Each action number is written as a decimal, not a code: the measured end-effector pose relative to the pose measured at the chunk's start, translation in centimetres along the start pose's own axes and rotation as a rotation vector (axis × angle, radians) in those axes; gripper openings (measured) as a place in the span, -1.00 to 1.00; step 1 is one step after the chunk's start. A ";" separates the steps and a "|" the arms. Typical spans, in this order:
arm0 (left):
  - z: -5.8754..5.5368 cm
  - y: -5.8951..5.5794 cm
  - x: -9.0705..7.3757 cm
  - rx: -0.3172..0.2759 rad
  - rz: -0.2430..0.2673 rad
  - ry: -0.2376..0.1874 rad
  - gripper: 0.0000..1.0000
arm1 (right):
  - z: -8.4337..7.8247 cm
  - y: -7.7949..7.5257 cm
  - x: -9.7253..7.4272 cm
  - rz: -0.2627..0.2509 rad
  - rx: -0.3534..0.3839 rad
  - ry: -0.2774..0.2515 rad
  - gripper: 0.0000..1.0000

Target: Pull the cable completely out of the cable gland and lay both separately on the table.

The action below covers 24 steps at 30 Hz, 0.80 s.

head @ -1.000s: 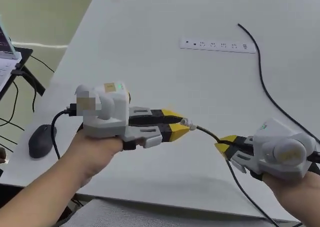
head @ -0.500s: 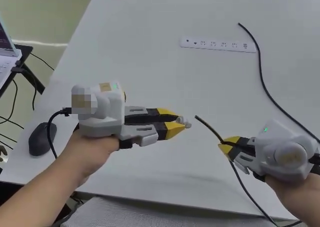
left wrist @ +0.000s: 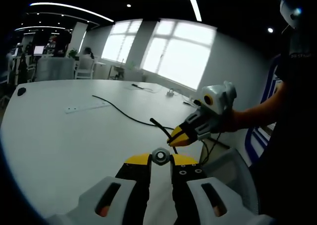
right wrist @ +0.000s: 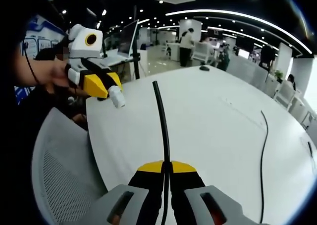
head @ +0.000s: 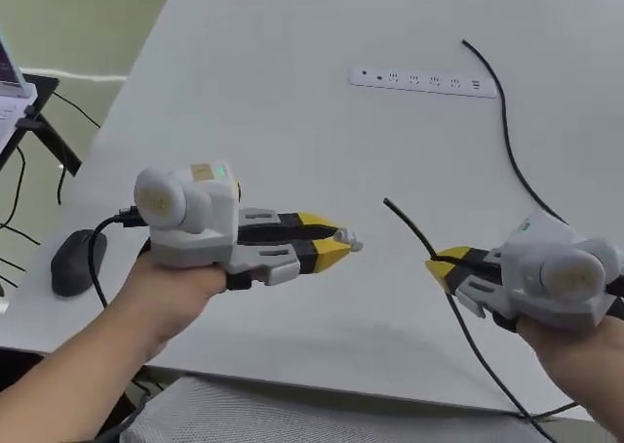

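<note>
White table (head: 292,121) spreads wide in a big bright office room. Above its near edge, the small grey cable gland (head: 349,239) sits pinched at the tips of the left gripper (head: 336,244), whose yellow jaws are squeezed tight on it. It is up in the air, not on the table. The black cable (head: 409,226) is out of the gland. Its bare end points up and to the left, near the gland but not touching it. The right gripper (head: 441,264) has its jaws clamped on the cable a little way back from that end, and the rest of the cable hangs down past the near edge of the table. The two grippers face each other, tip to tip, left one on the left. Far off on the table lies a white power strip (head: 424,82). A thin black wire (head: 507,140) runs from near it toward the right gripper; I cannot tell if it is the same cable. A dark mouse (head: 73,262) sits by the left edge of the table, and a grey mesh chair (head: 244,414) is just below the near edge.
</note>
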<state>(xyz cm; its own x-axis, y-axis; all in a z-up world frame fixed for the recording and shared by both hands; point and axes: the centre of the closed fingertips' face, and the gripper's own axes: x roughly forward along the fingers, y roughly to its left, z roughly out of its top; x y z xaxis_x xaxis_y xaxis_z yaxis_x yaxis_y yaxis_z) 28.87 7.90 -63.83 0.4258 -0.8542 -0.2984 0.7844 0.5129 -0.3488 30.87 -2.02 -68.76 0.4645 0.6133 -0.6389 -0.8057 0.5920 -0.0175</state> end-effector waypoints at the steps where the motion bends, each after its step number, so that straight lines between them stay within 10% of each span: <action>1: -0.1 0.2 -0.2 0.000 0.002 -0.001 -0.69 | 0.2 0.0 0.1 -0.002 -0.001 0.000 -1.00; 24: -3.6 3.9 -5.1 0.015 0.013 -0.013 -0.69 | 5.1 1.6 4.9 -0.011 -0.001 0.015 -1.00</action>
<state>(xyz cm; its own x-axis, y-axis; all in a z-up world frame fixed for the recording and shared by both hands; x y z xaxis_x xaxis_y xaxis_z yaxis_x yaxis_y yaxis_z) 28.13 14.50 -66.86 0.4419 -0.8483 -0.2918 0.7854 0.5230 -0.3311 33.74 4.58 -67.94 0.4679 0.5987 -0.6501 -0.8009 0.5982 -0.0255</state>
